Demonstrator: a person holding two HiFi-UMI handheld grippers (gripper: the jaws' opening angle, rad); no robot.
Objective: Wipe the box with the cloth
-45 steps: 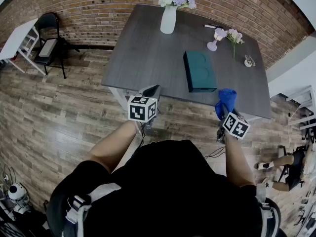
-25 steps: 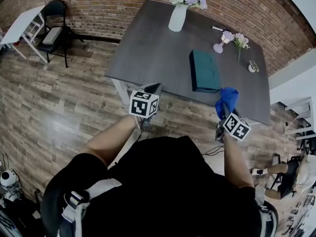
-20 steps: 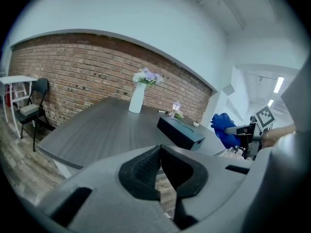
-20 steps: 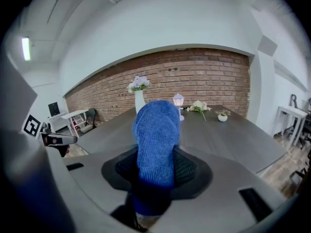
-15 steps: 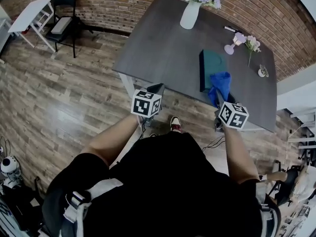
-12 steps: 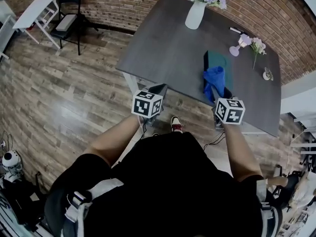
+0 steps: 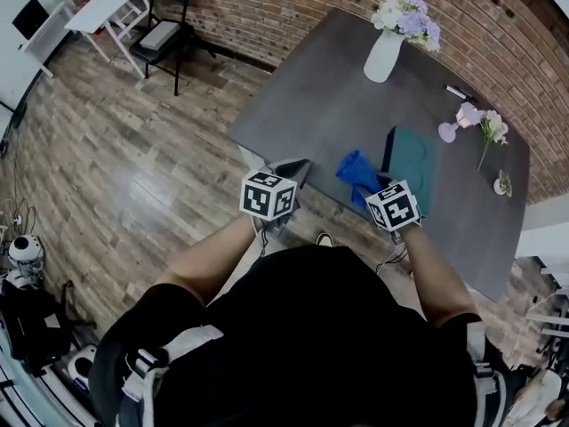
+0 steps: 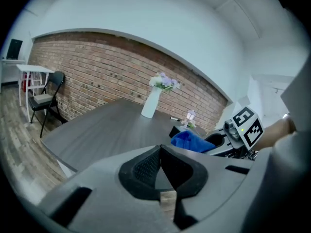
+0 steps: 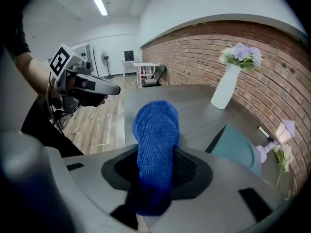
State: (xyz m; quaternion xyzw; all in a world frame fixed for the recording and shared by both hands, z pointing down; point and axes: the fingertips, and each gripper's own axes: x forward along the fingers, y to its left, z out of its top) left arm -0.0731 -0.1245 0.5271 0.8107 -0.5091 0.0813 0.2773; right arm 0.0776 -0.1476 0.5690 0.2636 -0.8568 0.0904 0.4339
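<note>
We have the right tool (image 9: 155, 166) clamped on the blue cloth (image 9: 154, 125), which hangs just beside the teal box (image 7: 413, 163) and not on it; the left tool (image 8: 160, 152) is clenched on nothing near the desk (image 7: 311, 105) edge. Our guess at the risk: the unbraced box may skid on the smooth dark top toward the vase (image 7: 385, 54), or the cloth drags out of the pinch. Brick wall (image 7: 293, 7) behind, wood floor (image 7: 116, 176).

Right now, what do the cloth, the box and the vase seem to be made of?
Cloth: blue terry or microfibre, by its fuzzy looped weave. Box: teal, matte; cardboard or plastic, unclear. Vase: white, smooth, probably glazed ceramic.
</note>
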